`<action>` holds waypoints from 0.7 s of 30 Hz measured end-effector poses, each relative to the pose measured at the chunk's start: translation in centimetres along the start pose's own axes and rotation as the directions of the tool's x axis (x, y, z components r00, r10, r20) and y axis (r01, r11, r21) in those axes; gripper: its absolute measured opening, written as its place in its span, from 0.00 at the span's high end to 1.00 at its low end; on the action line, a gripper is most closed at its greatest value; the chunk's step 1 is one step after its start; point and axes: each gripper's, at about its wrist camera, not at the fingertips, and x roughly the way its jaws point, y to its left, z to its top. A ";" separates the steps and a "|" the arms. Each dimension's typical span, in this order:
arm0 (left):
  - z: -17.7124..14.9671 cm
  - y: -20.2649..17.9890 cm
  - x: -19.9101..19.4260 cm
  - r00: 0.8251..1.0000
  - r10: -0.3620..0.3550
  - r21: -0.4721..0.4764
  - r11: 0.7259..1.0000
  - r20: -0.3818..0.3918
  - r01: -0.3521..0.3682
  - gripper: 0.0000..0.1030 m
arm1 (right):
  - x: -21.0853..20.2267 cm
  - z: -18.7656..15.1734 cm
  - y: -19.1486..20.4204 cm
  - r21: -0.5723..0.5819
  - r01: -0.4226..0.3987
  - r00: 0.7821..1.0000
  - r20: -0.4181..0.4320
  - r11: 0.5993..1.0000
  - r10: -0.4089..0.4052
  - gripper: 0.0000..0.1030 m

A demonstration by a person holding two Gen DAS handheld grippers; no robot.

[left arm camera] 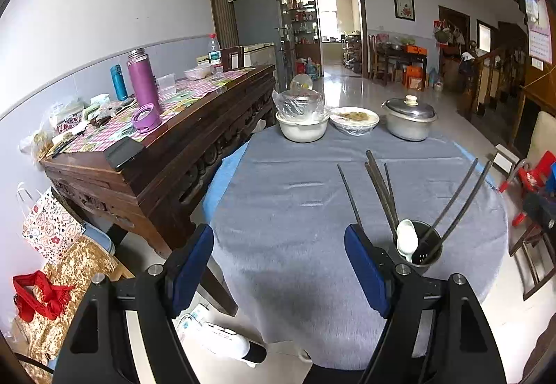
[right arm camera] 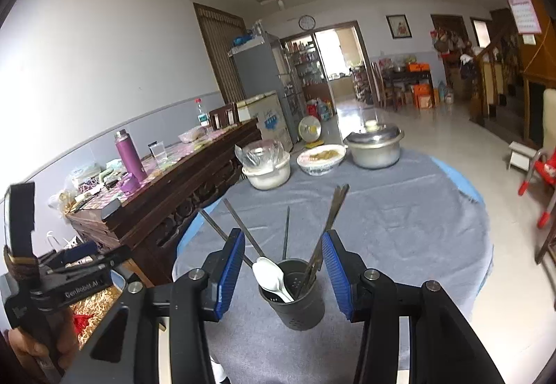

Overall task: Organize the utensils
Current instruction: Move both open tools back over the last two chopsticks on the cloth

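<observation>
Jaws of both grippers gape empty; utensil holder (right arm camera: 295, 293) sits between the right pair.

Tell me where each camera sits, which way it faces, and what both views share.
Left wrist: on the left gripper, facing across the grey table; open jaws show, holder to their right.
Right wrist: on the right gripper, aimed at the holder between its open jaws; a hand with the other gripper shows at left.
Shared: holder, chopsticks, white spoon, pot.

chopsticks (right arm camera: 333, 220) in holder (right arm camera: 299, 307), table (right arm camera: 399, 210) centre
</observation>
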 end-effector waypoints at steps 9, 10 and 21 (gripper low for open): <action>2.0 -3.2 3.5 0.999 -0.022 0.064 0.998 -0.032 0.024 0.24 | 3.4 -1.3 -5.2 0.111 0.065 0.996 -0.071 0.992 -0.057 0.51; 2.1 -3.5 3.8 0.999 -0.023 0.068 0.997 -0.036 0.025 0.24 | 3.6 -1.4 -5.7 0.120 0.073 0.995 -0.077 0.990 -0.064 0.51; 2.8 -4.9 6.9 0.996 -0.015 0.080 0.997 -0.090 0.022 0.24 | 6.7 -2.1 -7.3 0.162 0.065 0.990 -0.136 0.985 -0.043 0.51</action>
